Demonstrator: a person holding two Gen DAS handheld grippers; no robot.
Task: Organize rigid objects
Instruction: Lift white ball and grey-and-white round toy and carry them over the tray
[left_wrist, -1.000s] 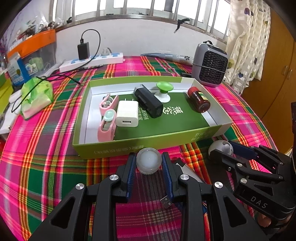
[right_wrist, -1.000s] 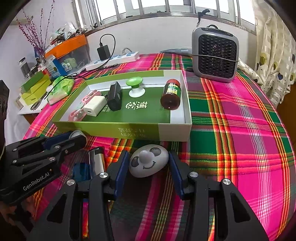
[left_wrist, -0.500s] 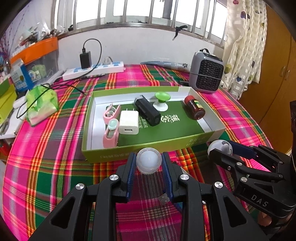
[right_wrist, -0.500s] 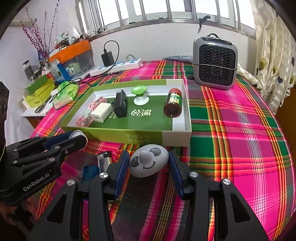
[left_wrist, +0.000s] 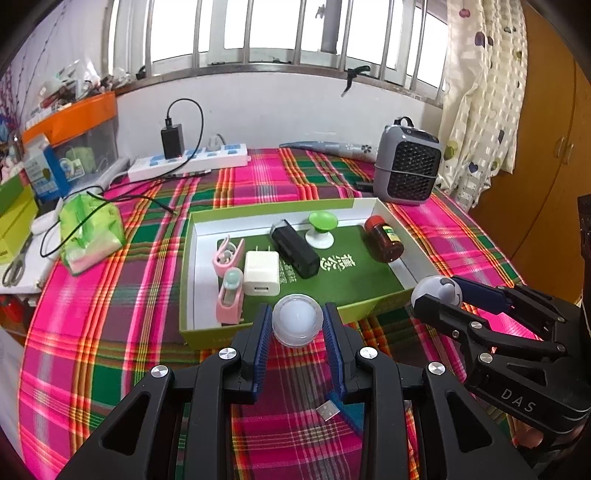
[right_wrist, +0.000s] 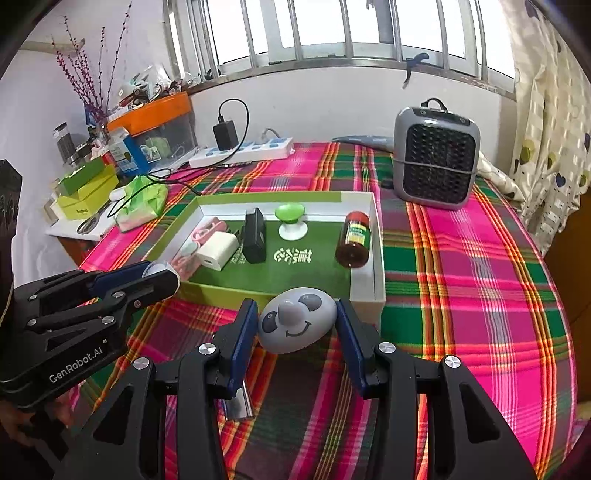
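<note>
Plaid-clothed desk (left_wrist: 110, 332) | your left tongs (left_wrist: 297, 328) pinch white dome (left_wrist: 297, 321) | right tongs (right_wrist: 295, 328) pinch panda-faced egg (right_wrist: 297, 325) | both poised over green tray (left_wrist: 373, 301), ready for binning.

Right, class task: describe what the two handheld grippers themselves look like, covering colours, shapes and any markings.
Both are matte black plastic frames with triangular cut-outs and round silver screw heads. Each ends in two jaws lined with ribbed blue pads. The left gripper carries white "GenRobot.AI" lettering on its side, seen from the right wrist view; the right gripper shows "DAS" in the left wrist view.
</note>
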